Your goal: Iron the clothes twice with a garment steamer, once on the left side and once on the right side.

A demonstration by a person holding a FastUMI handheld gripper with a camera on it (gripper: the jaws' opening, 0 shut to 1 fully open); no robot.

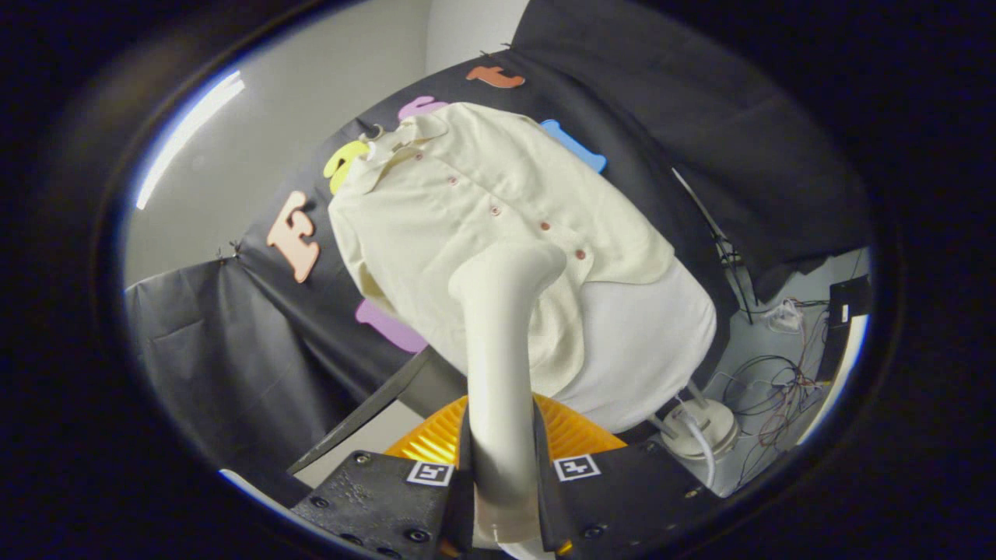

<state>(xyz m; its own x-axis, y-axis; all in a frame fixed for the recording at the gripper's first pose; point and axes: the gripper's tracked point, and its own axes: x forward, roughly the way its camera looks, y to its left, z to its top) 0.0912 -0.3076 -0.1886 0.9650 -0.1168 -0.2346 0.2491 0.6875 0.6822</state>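
wall: black cloth [233,342] | upper wall: pale [311,101] | floor: loose wires [778,381]

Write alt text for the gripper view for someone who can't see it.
The gripper, jaws clamped on a garment steamer, aims its head at a cream button-up shirt hanging on a white form.

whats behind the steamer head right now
The steamer, clamped between the gripper fingers, has its head against the cream shirt near the button row. The shirt patch under the head is covered.
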